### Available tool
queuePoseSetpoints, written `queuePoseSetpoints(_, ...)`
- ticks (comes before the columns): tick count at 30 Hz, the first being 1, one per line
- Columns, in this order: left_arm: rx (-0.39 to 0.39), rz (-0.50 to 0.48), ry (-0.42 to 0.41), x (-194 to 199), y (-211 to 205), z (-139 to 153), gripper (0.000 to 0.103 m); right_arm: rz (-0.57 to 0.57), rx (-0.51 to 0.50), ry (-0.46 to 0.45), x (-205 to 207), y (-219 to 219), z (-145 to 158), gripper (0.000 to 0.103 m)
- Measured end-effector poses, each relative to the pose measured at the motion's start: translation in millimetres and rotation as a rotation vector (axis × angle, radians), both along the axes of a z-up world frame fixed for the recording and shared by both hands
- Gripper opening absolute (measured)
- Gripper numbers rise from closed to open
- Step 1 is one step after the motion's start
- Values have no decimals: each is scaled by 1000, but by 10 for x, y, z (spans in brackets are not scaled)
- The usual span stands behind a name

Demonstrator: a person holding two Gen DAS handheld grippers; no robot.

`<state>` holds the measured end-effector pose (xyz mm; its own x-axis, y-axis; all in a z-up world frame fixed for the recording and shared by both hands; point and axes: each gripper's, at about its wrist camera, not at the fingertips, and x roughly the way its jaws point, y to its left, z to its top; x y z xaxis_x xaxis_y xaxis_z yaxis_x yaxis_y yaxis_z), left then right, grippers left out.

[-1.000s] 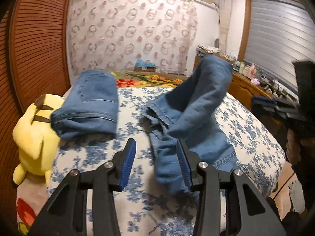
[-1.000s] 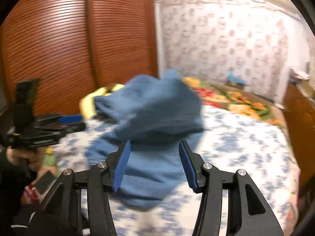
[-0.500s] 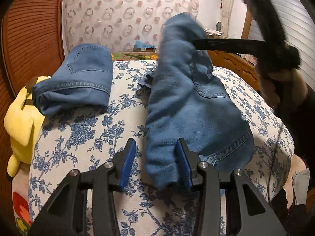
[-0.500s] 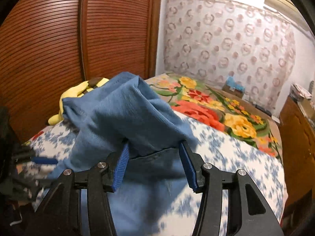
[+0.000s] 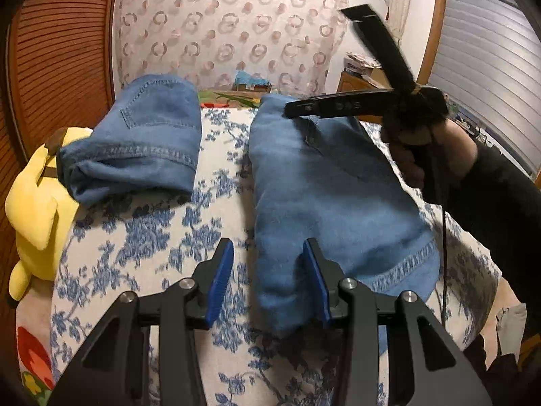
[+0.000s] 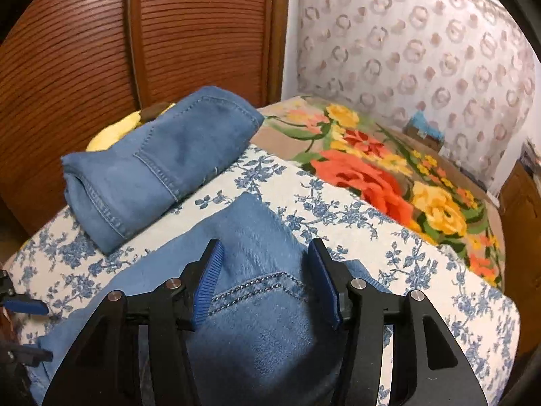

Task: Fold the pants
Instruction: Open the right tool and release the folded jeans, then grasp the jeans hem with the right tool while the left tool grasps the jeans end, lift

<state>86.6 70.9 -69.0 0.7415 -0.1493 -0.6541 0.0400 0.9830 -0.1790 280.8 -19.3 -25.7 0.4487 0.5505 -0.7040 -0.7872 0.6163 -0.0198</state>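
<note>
Pants (image 5: 324,196) lie folded lengthwise on the bed (image 5: 162,243), a long blue denim strip running from 6 o'clock toward 12 in the left wrist view, hem stitching at its near right corner. In the right wrist view the same pants (image 6: 257,237) fill the lower centre, a stitched pocket edge showing between the fingers.

Left gripper (image 5: 267,282): fingers partly open, near end of the pants between them; right pad against the cloth, left pad clear of it. Cannot tell if it grips.

Right gripper (image 6: 267,279): fingers about half open, over the pocket area; denim sits between them, pads not clearly pressing. Seen from the left wrist, it (image 5: 304,108) is at 1 o'clock over the far end, held by a hand (image 5: 429,149) in a dark sleeve.

2nd pair, folded jeans (image 5: 135,142), at 10 o'clock, apart from the pants. Yellow plush toy (image 5: 37,203) at 9 o'clock, touching those jeans. Floral blanket (image 6: 389,176) beyond, toward the patterned curtain (image 5: 230,27).
</note>
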Motion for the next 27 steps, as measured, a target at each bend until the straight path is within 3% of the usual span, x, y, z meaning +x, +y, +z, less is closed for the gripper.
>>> queuePoseSetpoints(3,1,-3,-11,63,2,50,42,-15,37,11,-18,-143,163,54)
queuePoseSetpoints(9,9,-23,10,219,-34,-3,42,-51,88,38,-59,-577,367,71)
queuePoseSetpoints(15,-14,-30,48,289,-25,-138,42,-102,43,143,69,-737,76,76)
queuePoseSetpoints(21,-59,-27,62,298,16,-187,42,-88,84,297,183,-678,-197,78)
queuePoseSetpoints(27,-123,-13,72,275,72,-223,43,-69,120,372,192,-613,-329,76)
